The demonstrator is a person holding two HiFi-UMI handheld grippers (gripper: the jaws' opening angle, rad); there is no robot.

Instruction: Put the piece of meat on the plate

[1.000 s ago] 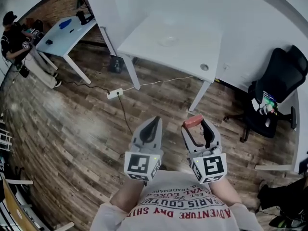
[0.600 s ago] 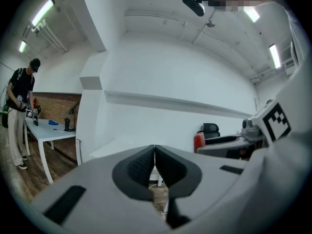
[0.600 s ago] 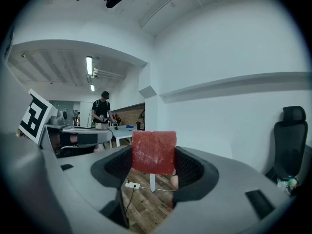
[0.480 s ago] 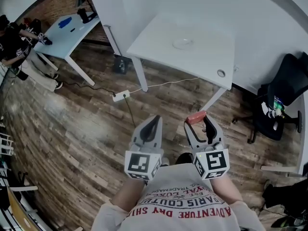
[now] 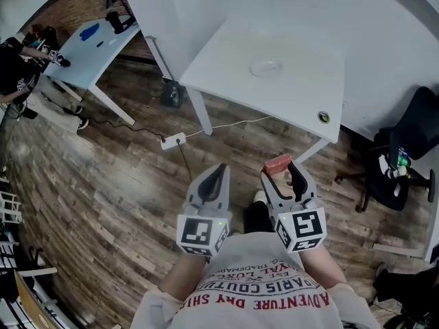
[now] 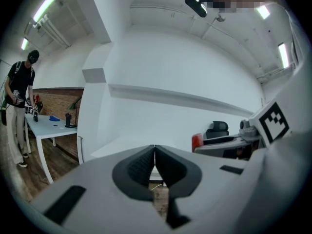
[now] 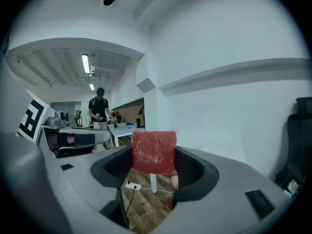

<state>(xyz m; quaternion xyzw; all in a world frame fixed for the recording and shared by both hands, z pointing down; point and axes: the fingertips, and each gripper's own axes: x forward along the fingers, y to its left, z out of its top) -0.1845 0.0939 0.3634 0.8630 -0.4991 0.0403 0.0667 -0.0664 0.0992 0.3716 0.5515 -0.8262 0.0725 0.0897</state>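
My right gripper (image 5: 279,166) is shut on a red slab of meat (image 5: 278,164), held in the air over the wooden floor short of the white table (image 5: 302,81). In the right gripper view the meat (image 7: 154,151) fills the gap between the jaws. A clear round plate (image 5: 265,67) lies near the middle of that table, well ahead of both grippers. My left gripper (image 5: 219,170) hangs beside the right one, shut with nothing in it; its pads (image 6: 146,162) meet in the left gripper view. The right gripper with the meat (image 6: 197,142) shows at that view's right.
A power strip (image 5: 172,140) and cable lie on the floor by the table leg (image 5: 199,112). A black office chair (image 5: 401,163) stands at the right. A second white table (image 5: 89,46) with a person (image 5: 17,74) beside it is at the far left. A white wall column (image 5: 154,5) rises behind.
The view has advanced toward the white table, which now lies closer and more to the right. Both grippers keep their pose, the right one still holding the meat.
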